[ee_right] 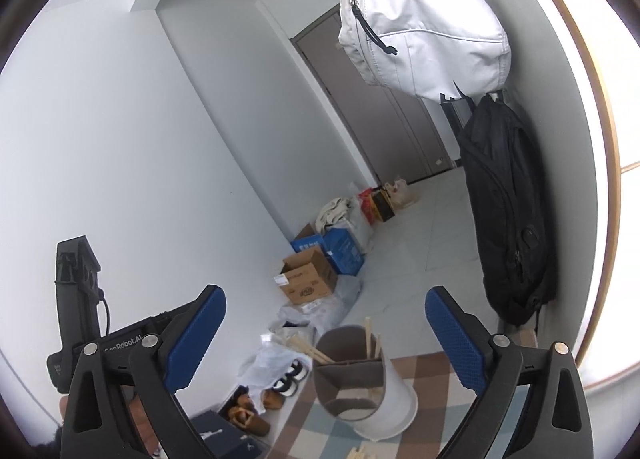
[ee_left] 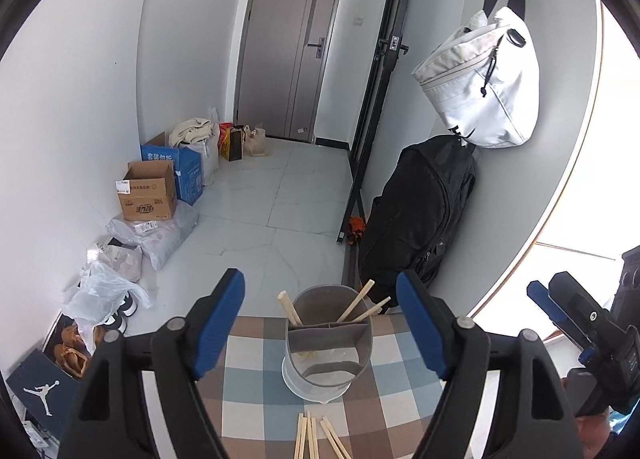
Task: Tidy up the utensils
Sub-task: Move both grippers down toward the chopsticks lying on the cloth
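Observation:
A white utensil holder with grey dividers stands on the checkered tablecloth; several wooden chopsticks lean out of its compartments. More loose chopsticks lie on the cloth in front of it. My left gripper is open, its blue pads wide on either side of the holder and above it, with nothing held. The right wrist view shows the same holder with chopsticks inside it, and my right gripper is open and empty. The right gripper's body shows at the right edge of the left wrist view.
The table ends just behind the holder. Beyond lie a tiled floor, cardboard boxes, plastic bags and shoes along the left wall. A black backpack and a white bag hang on the right. The left gripper's body stands left of the right gripper.

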